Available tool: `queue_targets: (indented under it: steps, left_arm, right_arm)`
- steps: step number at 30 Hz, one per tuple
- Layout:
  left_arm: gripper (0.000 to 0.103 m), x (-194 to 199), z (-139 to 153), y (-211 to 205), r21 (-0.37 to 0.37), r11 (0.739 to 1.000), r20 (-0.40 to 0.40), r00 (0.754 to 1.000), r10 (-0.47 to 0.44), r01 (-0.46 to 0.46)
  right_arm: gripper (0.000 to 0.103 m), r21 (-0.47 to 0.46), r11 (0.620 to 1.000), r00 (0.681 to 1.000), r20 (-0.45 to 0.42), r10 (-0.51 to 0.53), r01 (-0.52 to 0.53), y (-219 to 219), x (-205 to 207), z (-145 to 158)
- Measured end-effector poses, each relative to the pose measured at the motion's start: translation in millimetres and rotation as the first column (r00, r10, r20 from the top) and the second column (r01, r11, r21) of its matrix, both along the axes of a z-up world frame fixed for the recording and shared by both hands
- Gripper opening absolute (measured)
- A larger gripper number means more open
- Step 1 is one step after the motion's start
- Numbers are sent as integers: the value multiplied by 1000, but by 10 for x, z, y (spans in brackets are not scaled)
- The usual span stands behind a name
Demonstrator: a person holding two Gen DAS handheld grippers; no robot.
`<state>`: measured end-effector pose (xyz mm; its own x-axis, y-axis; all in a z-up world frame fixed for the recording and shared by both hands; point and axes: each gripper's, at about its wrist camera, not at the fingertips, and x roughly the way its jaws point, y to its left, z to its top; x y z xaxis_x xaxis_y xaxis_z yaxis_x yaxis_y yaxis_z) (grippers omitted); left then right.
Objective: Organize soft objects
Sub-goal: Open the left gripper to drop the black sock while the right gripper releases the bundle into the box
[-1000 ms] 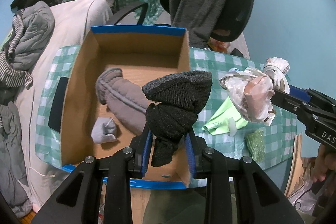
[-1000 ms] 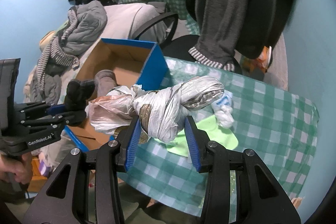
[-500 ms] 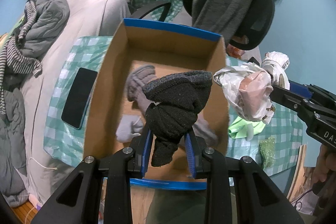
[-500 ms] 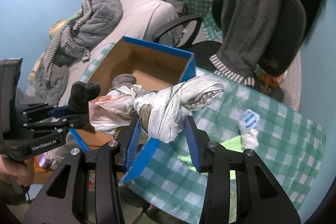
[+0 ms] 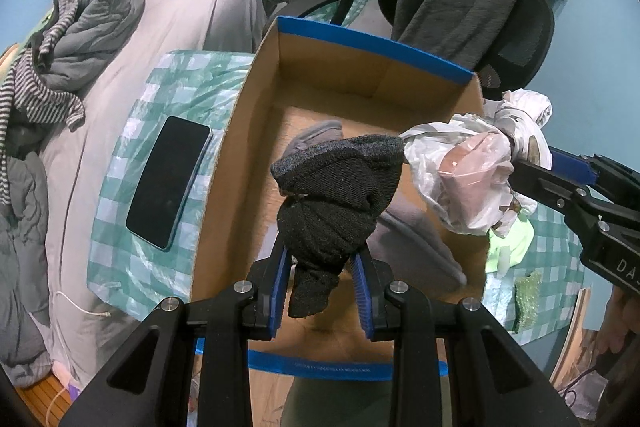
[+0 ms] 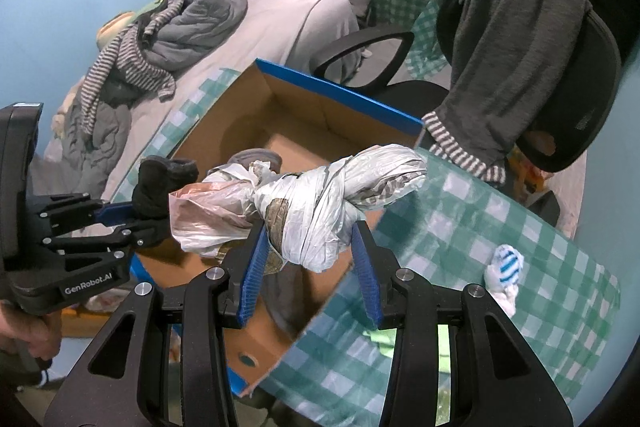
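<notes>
We find the left gripper (image 5: pixel 322 287) clamping a soft, light black sock (image 5: pixel 336 203) above the cardboard box (image 5: pixel 372 47); the right gripper (image 6: pixel 312 263) pinches a knotted plastic bag (image 6: pixel 316 211), crushable and slippery, best taken at the knot.

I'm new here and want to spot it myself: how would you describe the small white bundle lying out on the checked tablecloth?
Find the open cardboard box with blue edges on the green checked table. To its right, alone on the cloth, lies a knotted white sock. Bright blue stripes mark it out from the plain green cloth nearby.
</notes>
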<state>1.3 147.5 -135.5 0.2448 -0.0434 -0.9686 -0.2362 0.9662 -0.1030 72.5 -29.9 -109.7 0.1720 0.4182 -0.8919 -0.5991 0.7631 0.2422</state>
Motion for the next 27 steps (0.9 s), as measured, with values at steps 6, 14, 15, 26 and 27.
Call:
queue_targets:
  steps: [6,14,15,26,27]
  left_arm:
    - [30,92,-120,87,-4,1000,-22,1000,-1,0]
    - [31,156,-185,146,4,1000,-34,999,-3,4]
    - [34,163,-184,148,7,1000,-36,999,-4,5]
    - [50,129,-108,188,13,1000,-23,1000,11,-10]
    - [51,124,-96,181,15,1000,-22,1000,11,-10]
  right_arm:
    - [42,-17,1000,1000,-14,7,-7,138,68,-107]
    - [43,-22,1000,999,-31,15,-16,281,155,-209]
    - [44,-22,1000,999,-33,20,-20,299,160,-216]
    - [63,-32,999,1000,-10,19,-19,333,153,-169]
    - [63,-30,999,1000,-8,16,-16,314,151,-160]
